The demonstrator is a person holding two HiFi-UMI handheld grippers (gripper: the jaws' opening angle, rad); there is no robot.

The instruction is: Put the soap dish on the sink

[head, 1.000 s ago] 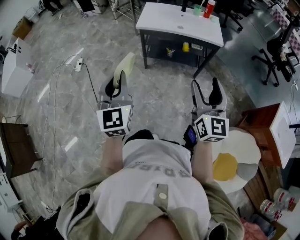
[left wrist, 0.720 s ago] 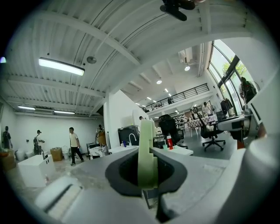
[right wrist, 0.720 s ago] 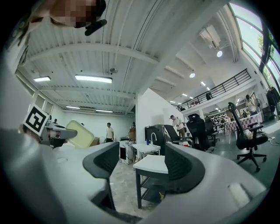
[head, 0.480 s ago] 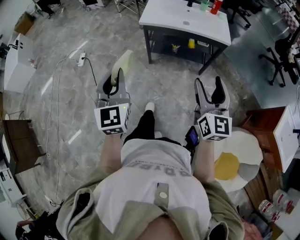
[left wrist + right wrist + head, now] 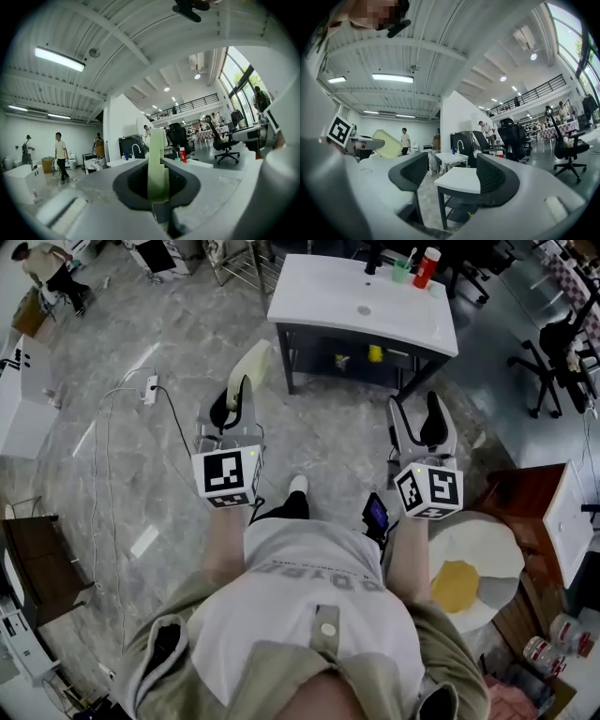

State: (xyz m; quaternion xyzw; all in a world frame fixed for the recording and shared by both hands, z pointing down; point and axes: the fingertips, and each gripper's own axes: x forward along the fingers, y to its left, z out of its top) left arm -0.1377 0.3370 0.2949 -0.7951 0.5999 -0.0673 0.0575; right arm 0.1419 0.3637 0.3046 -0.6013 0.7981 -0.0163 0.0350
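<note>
Right now grey marble floor fills most of the head view. Sink = white surface on a dark frame w/ a lower shelf, at the far end of that view, drain hole mid-top.

Person in a white shirt stands well short of the sink's front, facing it, both forearms held out level. Egg-shaped mat, white w/ yellow centre, lies on the floor off the sink's R front corner, beside the person.

L tool is short of the sink's L front corner, well apart from it, over bare floor. Its jaws are closed down on the soap dish, which is pale green & held on edge. In the L gripper view it stands upright as a thin strip pinched btwn the dark pads, w/ the sink behind it. So the soap dish is up in the air on the near side of the sink, not touching it.

R tool is short of the sink's R front corner, approx level w/ the L one. Its jaws are wide apart w/ nothing btwn them; the R gripper view shows only sink & floor thru the gap.

Near the sink's R back corner: red bottle w/ white cap, green cup just beside it. Small yellow item sits on the sink's lower shelf.
</note>
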